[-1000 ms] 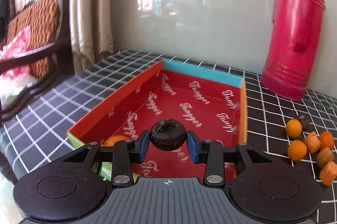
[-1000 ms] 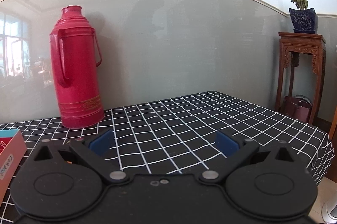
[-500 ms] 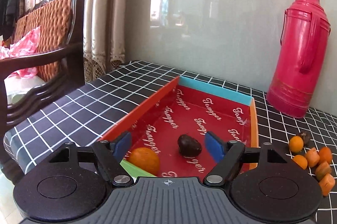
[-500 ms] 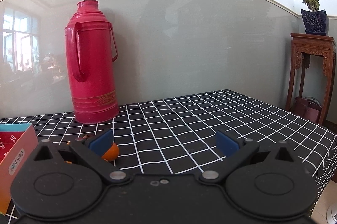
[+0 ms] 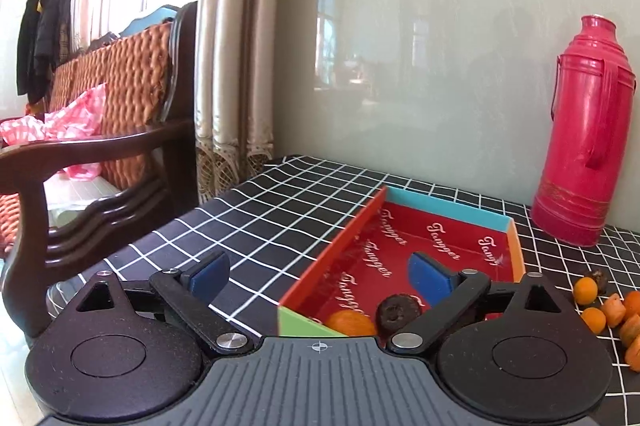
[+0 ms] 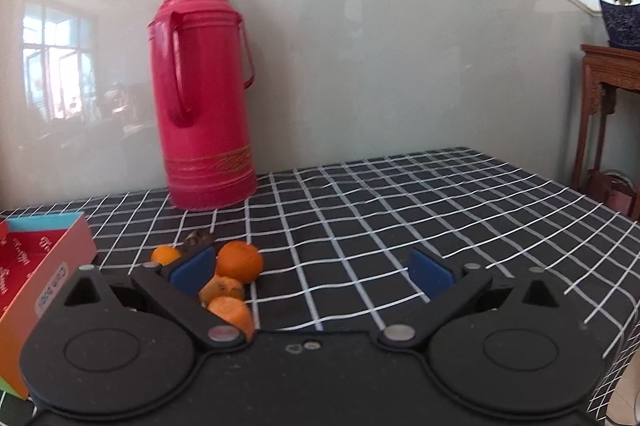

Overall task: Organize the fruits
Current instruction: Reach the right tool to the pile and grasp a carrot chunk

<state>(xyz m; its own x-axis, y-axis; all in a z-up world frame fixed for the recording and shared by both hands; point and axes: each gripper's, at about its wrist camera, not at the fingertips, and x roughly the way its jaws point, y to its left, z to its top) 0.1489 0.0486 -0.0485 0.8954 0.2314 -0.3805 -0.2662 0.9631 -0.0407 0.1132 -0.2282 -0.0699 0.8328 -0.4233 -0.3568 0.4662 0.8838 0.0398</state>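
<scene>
Orange fruits (image 6: 239, 261) lay right of the red box (image 6: 60, 254); both the left gripper (image 5: 320, 272) and right gripper (image 6: 312, 272) gaped wide, empty. Best to centre one fruit squarely between the right fingers before closing.

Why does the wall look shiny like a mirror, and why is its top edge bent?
In the right wrist view, the glossy wall reflects a bright window, left of the red flask; the fisheye lens bends its top edge. The left wrist view shows similar reflections and strong daylight by the curtains.
</scene>
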